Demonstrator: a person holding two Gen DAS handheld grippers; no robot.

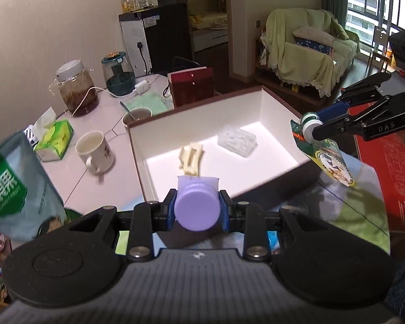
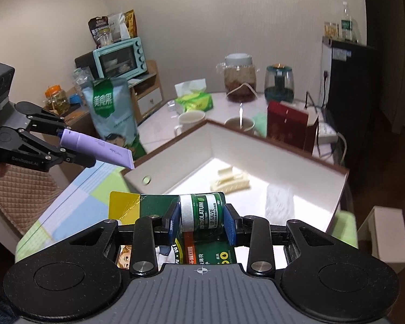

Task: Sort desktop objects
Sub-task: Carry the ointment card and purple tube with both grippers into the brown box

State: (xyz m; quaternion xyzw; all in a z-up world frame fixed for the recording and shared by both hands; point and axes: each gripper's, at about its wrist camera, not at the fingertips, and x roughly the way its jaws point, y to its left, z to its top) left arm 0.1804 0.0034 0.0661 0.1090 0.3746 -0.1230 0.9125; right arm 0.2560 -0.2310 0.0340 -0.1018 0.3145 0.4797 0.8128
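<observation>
Clamped between the blue pads of the left gripper [image 1: 197, 210] is a lilac plastic squeeze tube with a round cap [image 1: 197, 210], the cap end toward the camera and the flat crimped tail pointing forward. Seen from the right wrist, that tube [image 2: 100, 149] slants downward, its tail hanging just above the near corner of the open white rectangular box with a dark brown rim [image 1: 275, 108], the landmark for everything else.

Jaws of the right gripper [image 2: 202, 213] are likewise closed, gripping a small green lip-salve jar with a white screw cap on a green and yellow backing card [image 2: 202, 210]; the jar lies sideways between the pads, cap to the left. From the left wrist the same packet [image 1: 321, 148] hangs off the box's right side, held at the jar, with the card drooping below it. Both grippers reach toward the box from the near side, the left one low and central, the right one coming in level (its black linkage shows clearly).

Inside the box lie a cream plastic hair claw clip [image 1: 191, 156] near the front wall and a clear crinkled plastic packet [image 1: 237, 141] just beyond it. Left of the box stand a white ceramic mug [image 1: 94, 151] and a green tissue pack [image 1: 54, 140]. Behind the box sits a dark red carton [image 1: 191, 86].
</observation>
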